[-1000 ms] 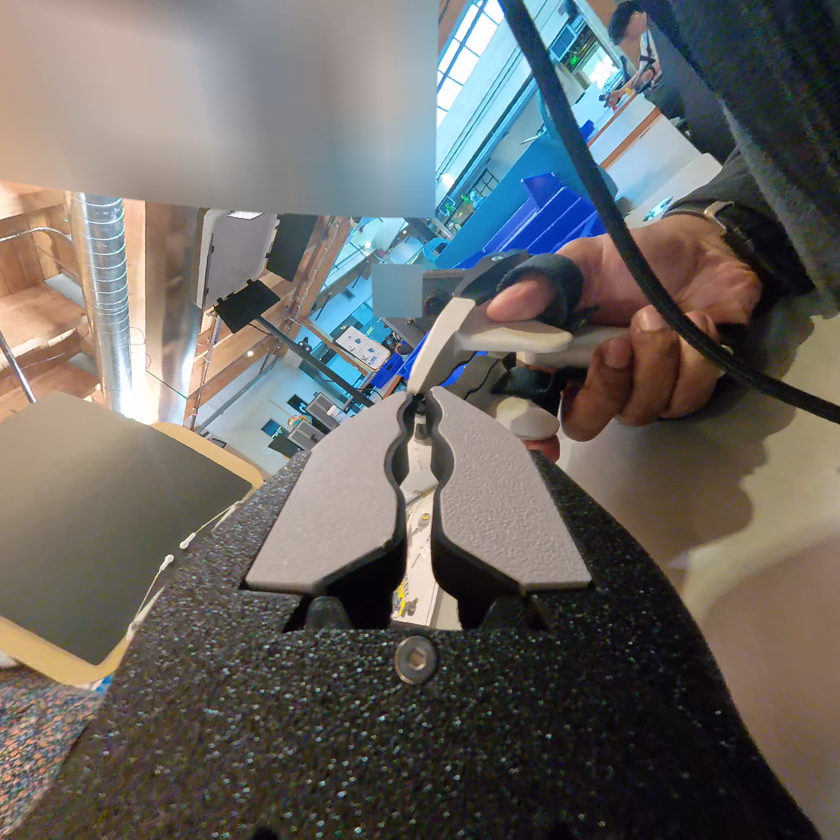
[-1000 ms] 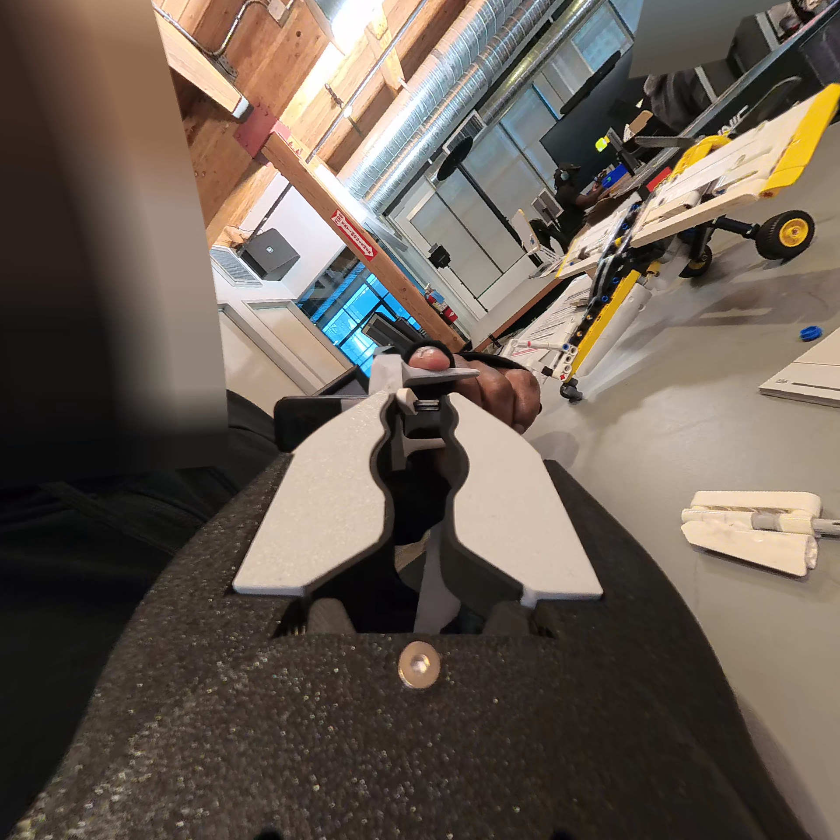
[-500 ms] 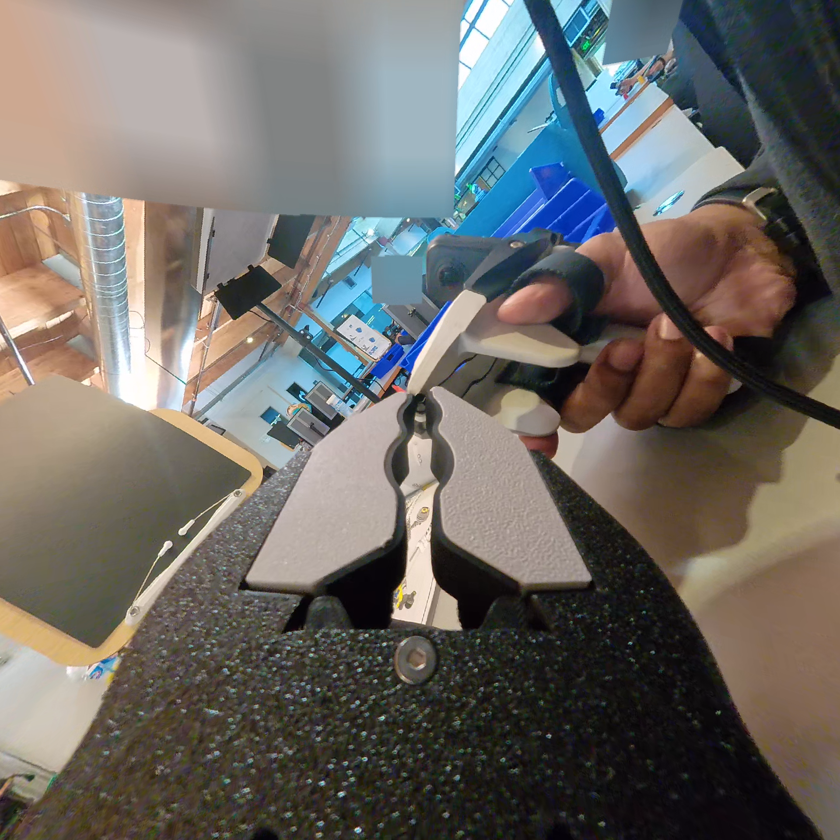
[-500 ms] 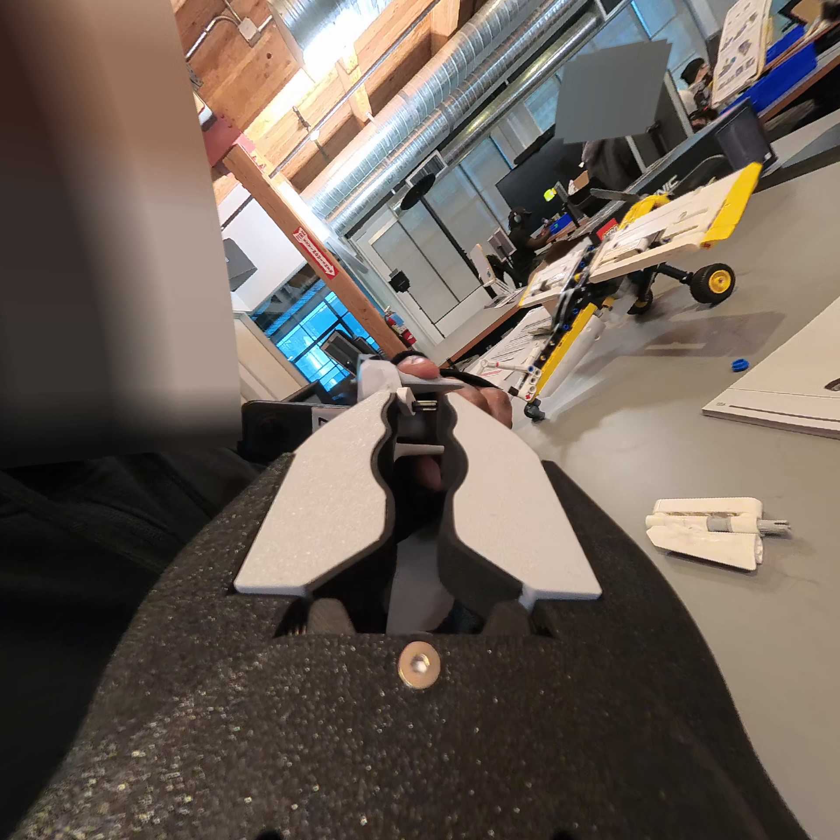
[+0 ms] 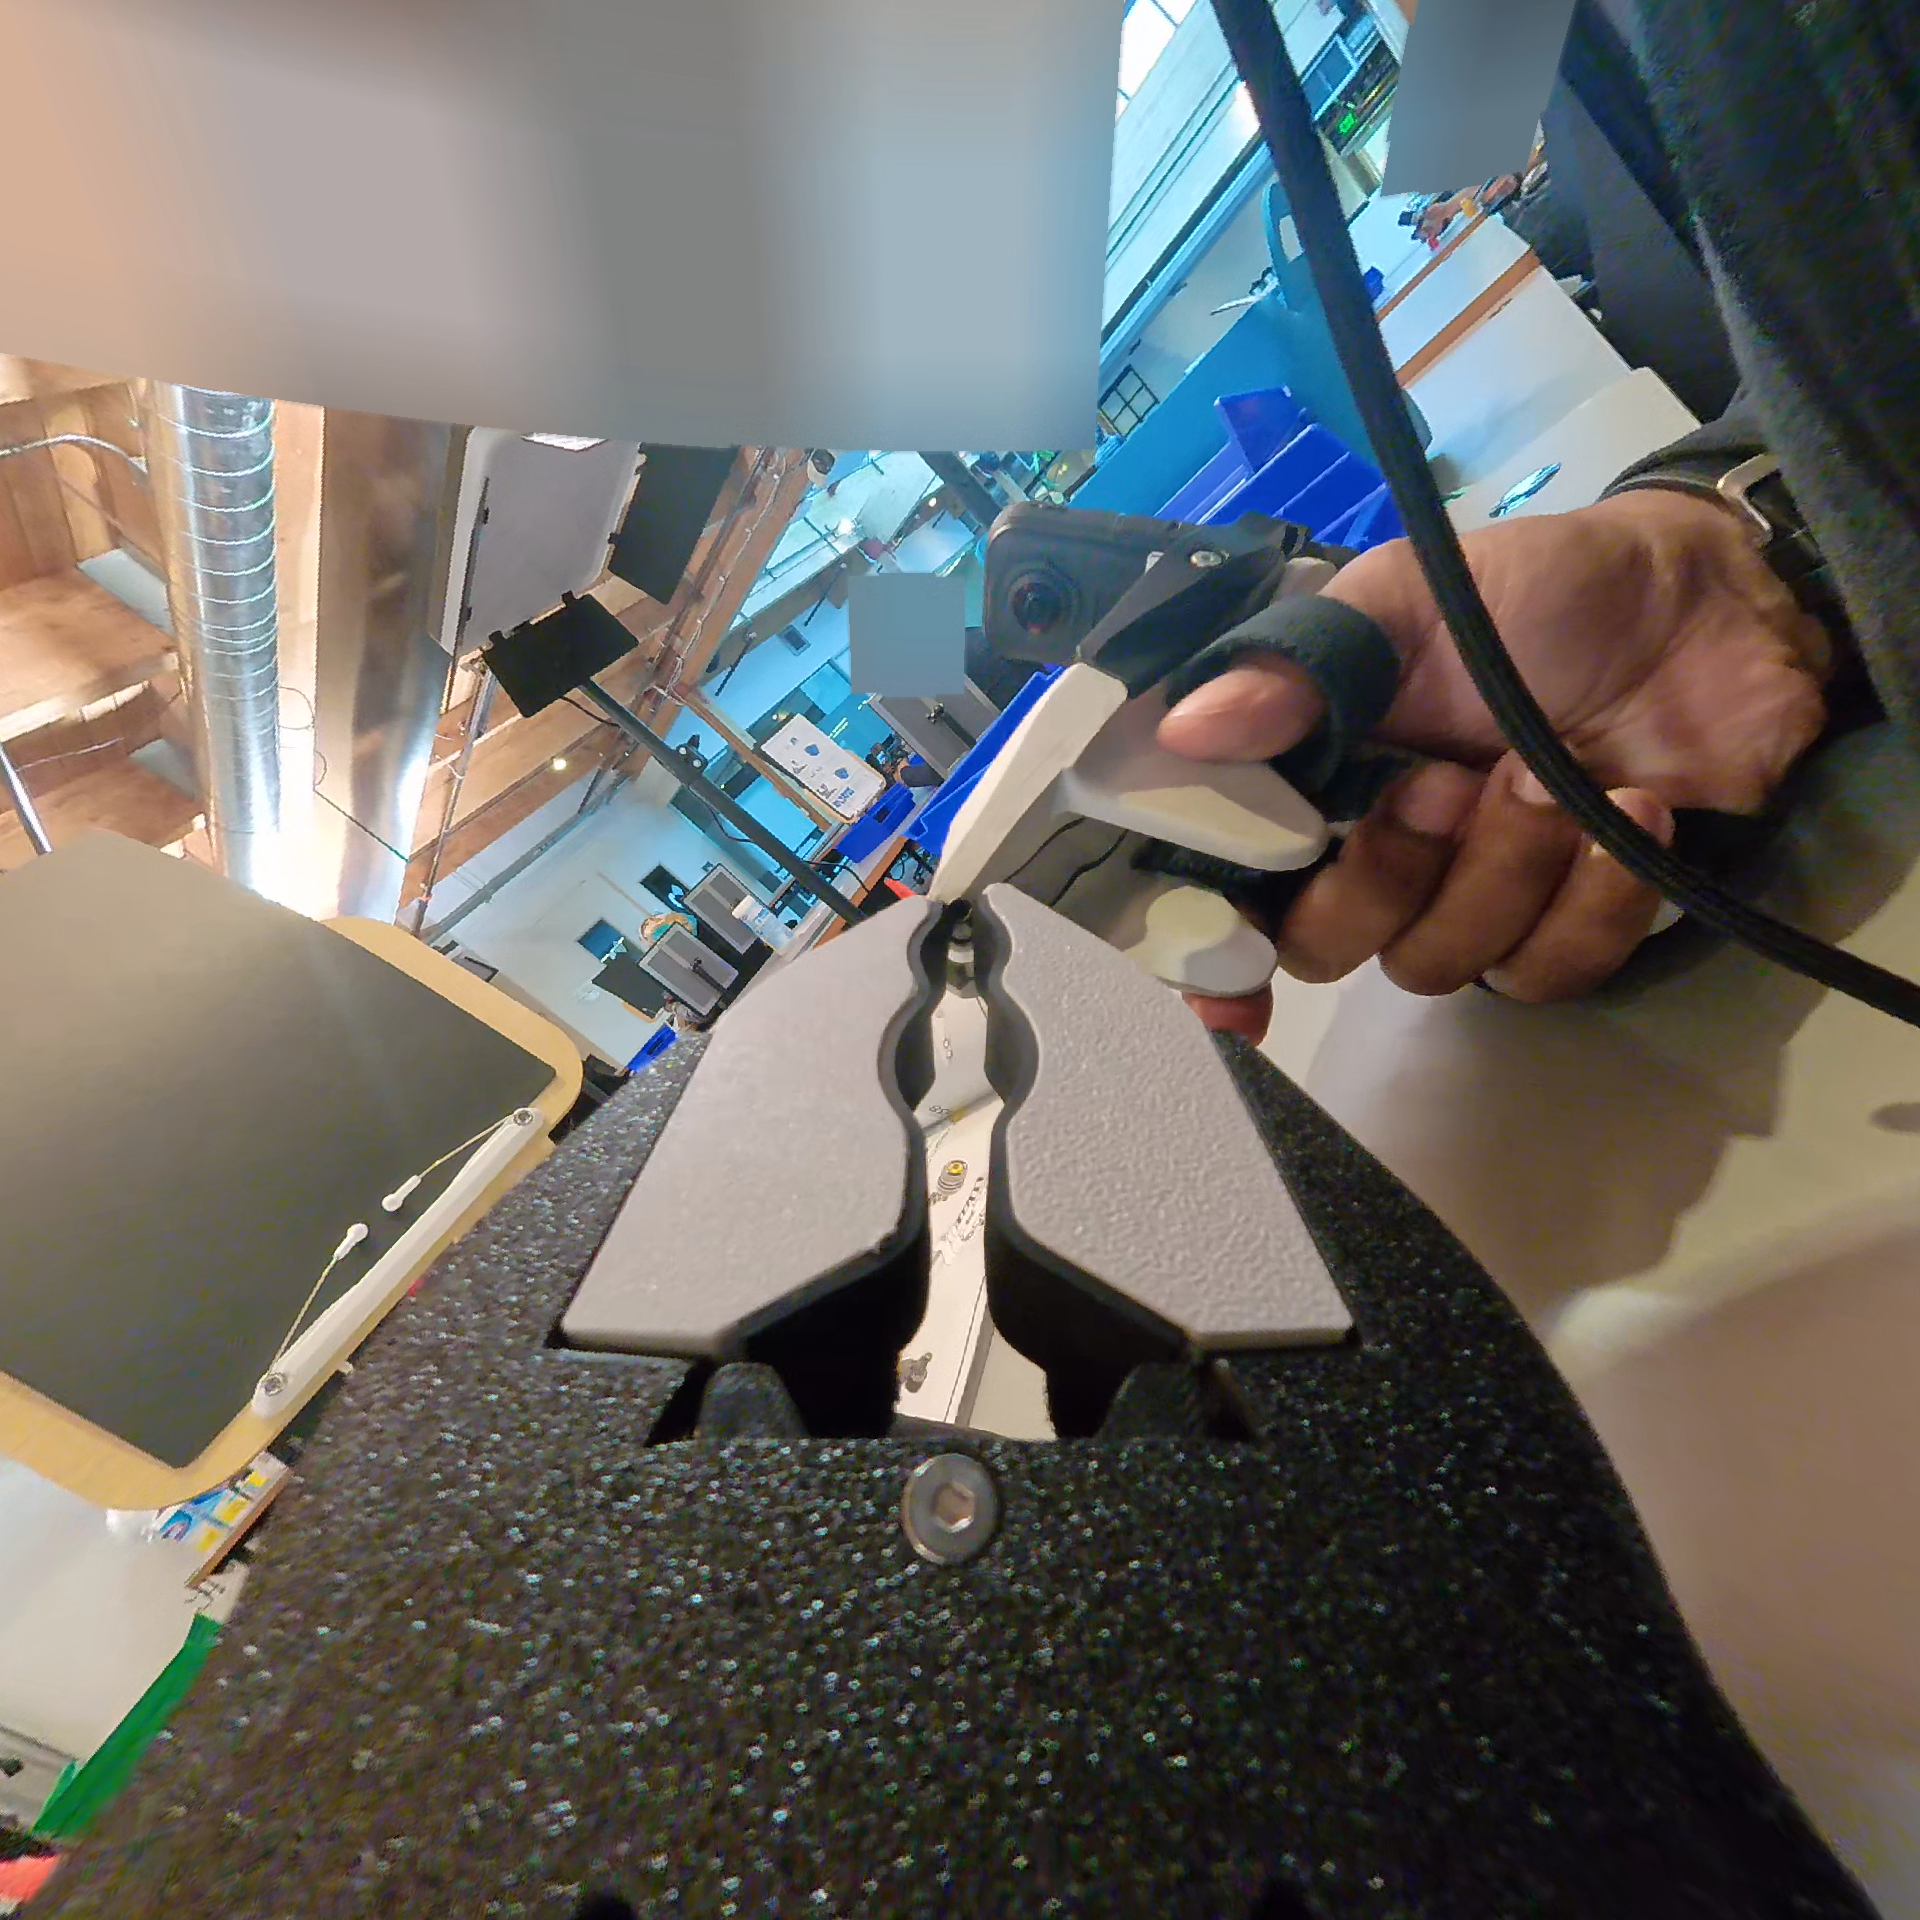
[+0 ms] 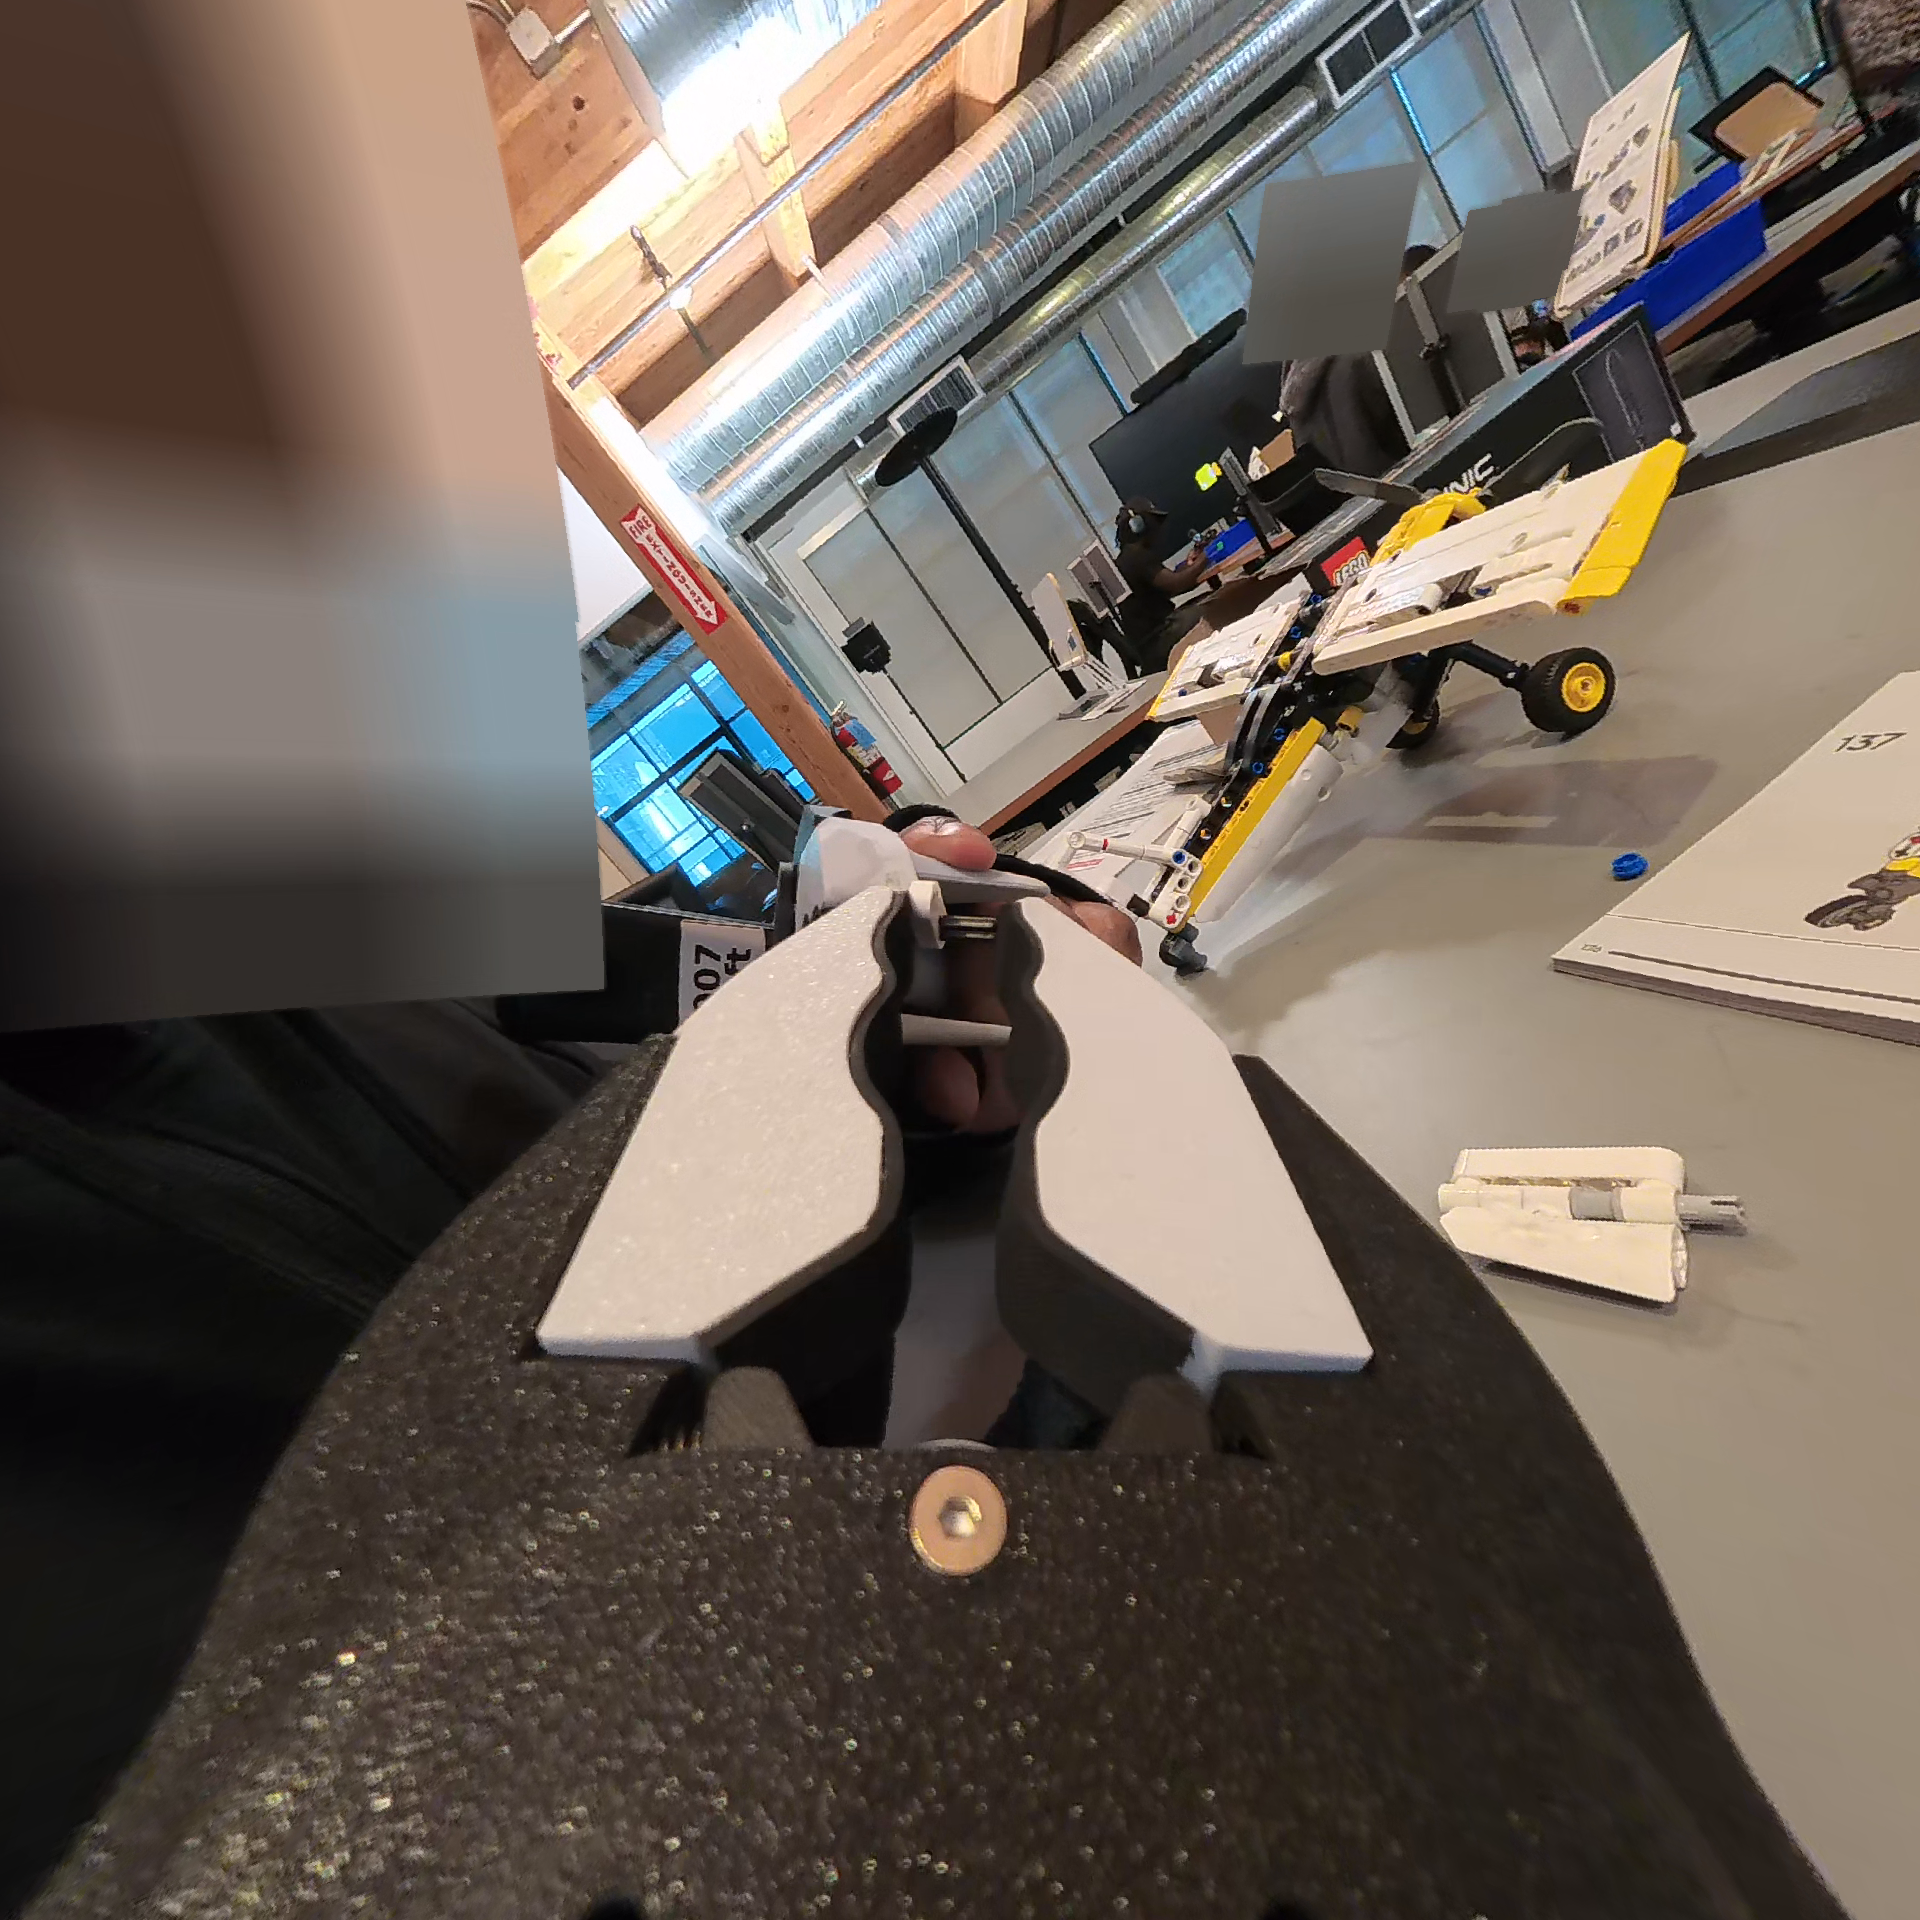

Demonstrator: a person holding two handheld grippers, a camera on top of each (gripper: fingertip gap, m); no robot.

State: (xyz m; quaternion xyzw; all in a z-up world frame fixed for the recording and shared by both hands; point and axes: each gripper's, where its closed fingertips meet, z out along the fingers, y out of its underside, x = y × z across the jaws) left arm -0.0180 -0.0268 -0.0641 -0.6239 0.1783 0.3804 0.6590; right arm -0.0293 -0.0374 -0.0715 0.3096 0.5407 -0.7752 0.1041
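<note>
In the left wrist view my left gripper (image 5: 957,928) is shut on a small white-and-black pin piece (image 5: 958,935) at its fingertips, held above the grey table (image 5: 1662,1247). The right gripper's white finger (image 5: 1023,779), held in a hand (image 5: 1558,727), comes down onto that same spot. In the right wrist view my right gripper (image 6: 958,925) has its pads against the two ends of the piece (image 6: 951,925), a white bush with a black pin. The left gripper's grey finger (image 6: 977,883) lies just over it under a thumb.
A white-and-yellow brick aeroplane (image 6: 1455,623) stands on the table at the far right. An open instruction booklet (image 6: 1766,935), a white brick sub-assembly (image 6: 1558,1216) and a small blue piece (image 6: 1628,865) lie nearer. A black cable (image 5: 1351,364) hangs across the left wrist view. Only a small space, under 4 cm, lies between the two pairs of fingers.
Both grippers stay together on the small piece. The right gripper's jaws have narrowed a little on it. Both views have tilted and shifted slightly; the booklet now shows more.
</note>
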